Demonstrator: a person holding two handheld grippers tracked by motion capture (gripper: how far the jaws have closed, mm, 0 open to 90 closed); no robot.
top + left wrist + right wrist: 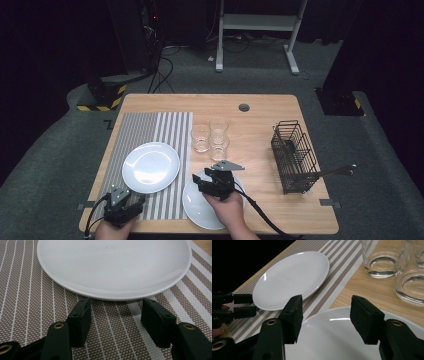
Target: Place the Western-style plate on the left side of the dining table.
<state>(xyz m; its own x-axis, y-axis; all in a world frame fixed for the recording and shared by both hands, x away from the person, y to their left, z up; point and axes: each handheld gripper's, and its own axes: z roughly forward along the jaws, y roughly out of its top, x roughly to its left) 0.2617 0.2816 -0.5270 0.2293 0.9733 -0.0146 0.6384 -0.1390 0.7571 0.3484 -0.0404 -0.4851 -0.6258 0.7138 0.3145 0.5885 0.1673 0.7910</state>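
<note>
the left black two-jaw gripper (pixel 116 320) sits low over the striped woven placemat (pixel 30 302), jaws wide and empty, their tips just short of the near rim of the round white plate on the mat (pixel 112 265). the right black gripper (pixel 325 317) hovers over the second white plate on the bare wooden table (pixel 337 337), jaws apart with nothing between them. three clear glass tumblers (pixel 210 137) stand just beyond.

glossy white glazed plate (pixel 115 267), smooth, on a woven striped placemat (pixel 30 302) of coarse mesh texture. second glossy plate (pixel 342 340) on matt pale wood tabletop (pixel 260 107). clear smooth glasses (pixel 379 260). black wire cutlery basket (pixel 294 155), metal. matt black plastic left gripper (pixel 115 320) and right gripper (pixel 325 317).
</note>
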